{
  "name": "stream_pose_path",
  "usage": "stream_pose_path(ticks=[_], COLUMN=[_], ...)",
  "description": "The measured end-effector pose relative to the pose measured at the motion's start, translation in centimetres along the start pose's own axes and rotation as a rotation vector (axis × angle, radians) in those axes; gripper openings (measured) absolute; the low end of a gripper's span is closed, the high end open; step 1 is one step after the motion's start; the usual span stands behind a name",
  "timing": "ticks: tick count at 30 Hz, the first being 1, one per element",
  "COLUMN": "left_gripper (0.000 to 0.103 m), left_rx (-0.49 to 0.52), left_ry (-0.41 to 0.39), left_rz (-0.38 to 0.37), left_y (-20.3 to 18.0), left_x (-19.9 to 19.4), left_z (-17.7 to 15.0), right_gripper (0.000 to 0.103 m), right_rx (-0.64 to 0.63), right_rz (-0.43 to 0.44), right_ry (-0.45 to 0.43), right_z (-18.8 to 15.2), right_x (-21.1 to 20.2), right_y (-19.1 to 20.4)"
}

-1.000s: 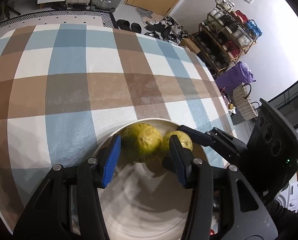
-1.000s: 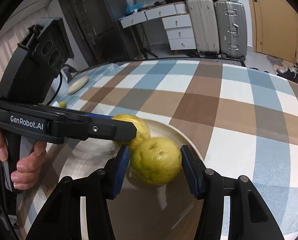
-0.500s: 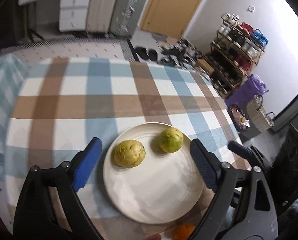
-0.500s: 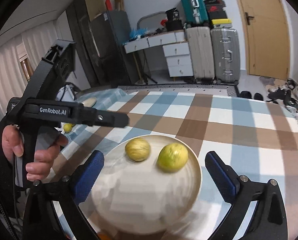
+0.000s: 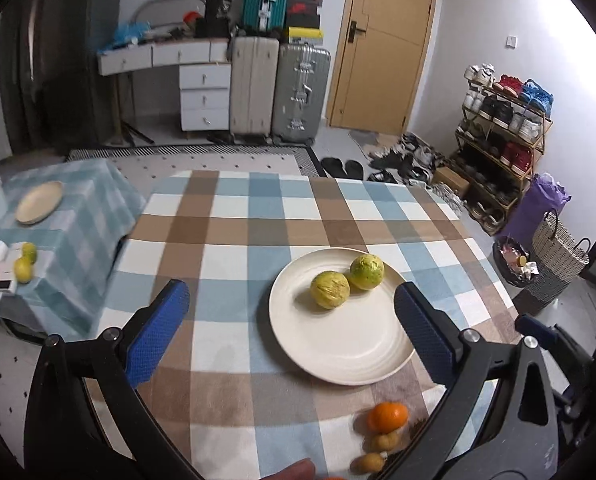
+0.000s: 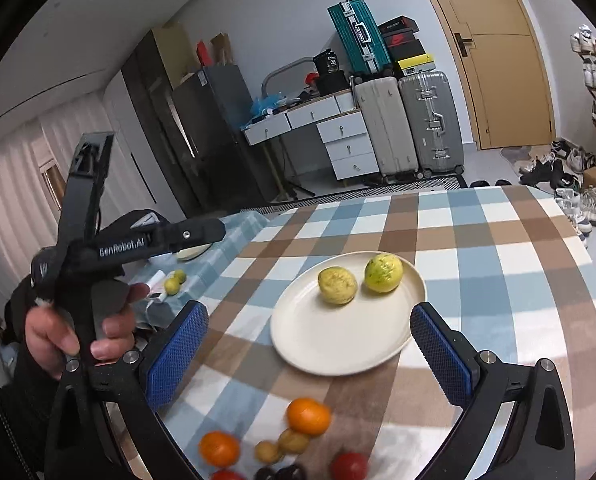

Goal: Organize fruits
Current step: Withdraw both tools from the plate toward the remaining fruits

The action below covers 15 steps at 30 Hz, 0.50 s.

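Checked cloth covers the surface [image 5: 233, 236]. Left gripper [image 5: 291, 328] and right gripper [image 6: 308, 344] have just been opening and gape wide, holding nothing. Beyond them the white plate [image 6: 338, 344] carries two yellow-green fruits [image 6: 337, 285], touching. Oranges [image 6: 309, 416] lie at the near edge.

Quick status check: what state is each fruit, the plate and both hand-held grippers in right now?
Left hand-held gripper: open, empty, jaws just opened.
Right hand-held gripper: open, empty, jaws just opened.
White plate: upright on the table, holds two fruits.
Yellow-green fruits: on the plate.
Oranges: loose on the table.
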<state>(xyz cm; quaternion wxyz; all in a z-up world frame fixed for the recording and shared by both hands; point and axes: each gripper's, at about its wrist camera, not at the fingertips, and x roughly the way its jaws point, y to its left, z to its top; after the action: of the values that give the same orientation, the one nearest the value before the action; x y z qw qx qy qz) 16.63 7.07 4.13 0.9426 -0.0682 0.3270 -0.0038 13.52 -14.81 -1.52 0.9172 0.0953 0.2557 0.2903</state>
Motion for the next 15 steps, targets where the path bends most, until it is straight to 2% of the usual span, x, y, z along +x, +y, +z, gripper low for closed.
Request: stream_pose_path(ticks=[5, 10, 15], left_gripper=[0.102, 0.102, 0.102], left_rx=[0.018, -0.003, -0.005], left_ry=[-0.029, 0.007, 0.011], left_rz=[0.03, 0.022, 0.031], left_y=[-0.8, -1.0, -0.9], left_x=[-3.8, -5.4, -6.9], left_z=[-2.6, -4.9, -7.3], right_gripper=[0.103, 0.103, 0.103], right_rx=[-0.043, -0.042, -0.057], right_rz=[-0.031, -0.046, -0.06], right_ry=[-0.02, -0.024, -0.015], right_z=[-1.0, -2.3, -3.8], right_x=[-1.9, -3.0, -3.8], right_y=[1.6, 2.2, 2.8])
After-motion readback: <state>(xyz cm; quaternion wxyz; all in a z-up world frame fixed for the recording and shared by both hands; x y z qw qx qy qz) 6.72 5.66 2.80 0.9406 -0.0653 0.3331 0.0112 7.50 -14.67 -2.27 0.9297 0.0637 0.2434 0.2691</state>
